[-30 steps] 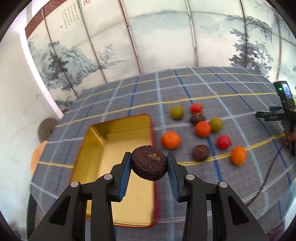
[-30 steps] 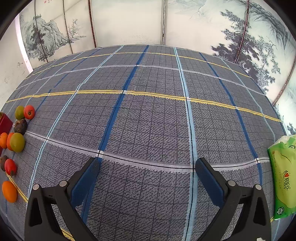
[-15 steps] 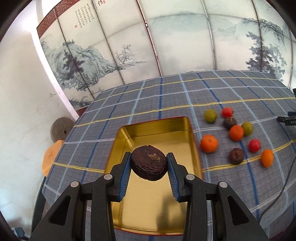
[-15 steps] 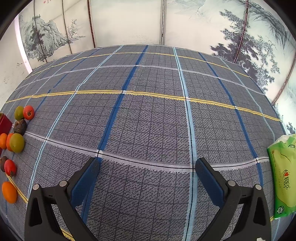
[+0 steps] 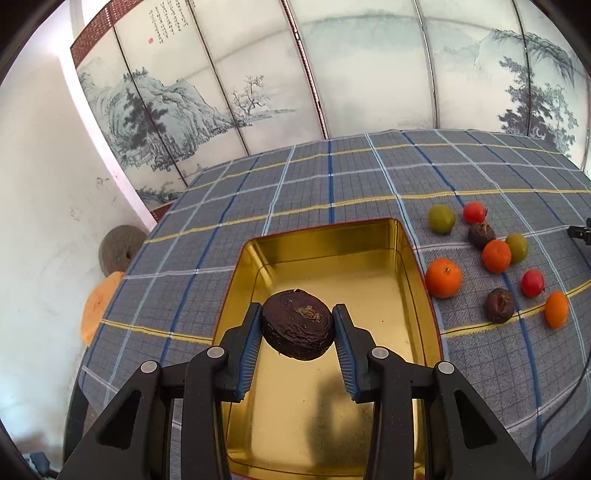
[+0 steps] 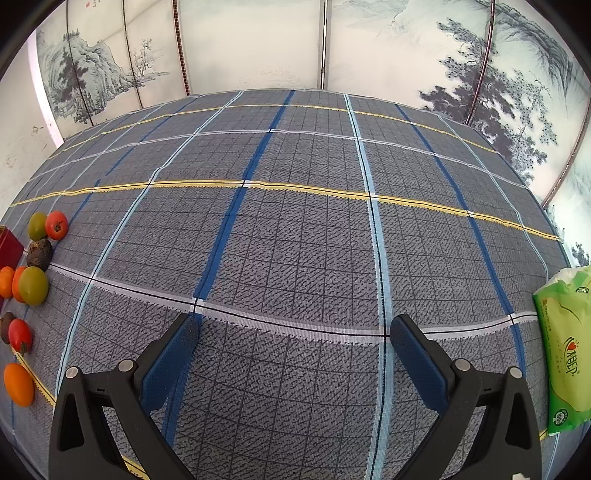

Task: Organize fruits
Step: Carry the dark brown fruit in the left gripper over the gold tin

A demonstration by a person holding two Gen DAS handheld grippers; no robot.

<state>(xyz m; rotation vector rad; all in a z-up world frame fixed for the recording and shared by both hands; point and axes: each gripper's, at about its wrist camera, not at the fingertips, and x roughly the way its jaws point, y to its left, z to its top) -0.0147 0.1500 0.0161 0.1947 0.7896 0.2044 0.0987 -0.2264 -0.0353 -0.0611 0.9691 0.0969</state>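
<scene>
A dark wrinkled fruit (image 5: pixel 297 324) is clamped between the pads of the left gripper (image 5: pixel 297 332) and is held above the gold tin (image 5: pixel 413 258). No obstruction is seen between fruit and tin floor. Eight loose fruits, among them an orange (image 5: pixel 443 277), are scattered on the plaid cloth (image 5: pixel 303 192) right of the tin. The right gripper (image 6: pixel 291 343) is spread wide with nothing between its jaws. A green tissue pack (image 6: pixel 565 350) lies at the cloth's right edge; its print is not legible. Calligraphy on the screen (image 5: pixel 166 22) is too small to be read.

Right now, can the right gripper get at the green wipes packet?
Probably yes: the right gripper is open and empty, and only bare tablecloth lies between it and the green wipes packet.
</scene>
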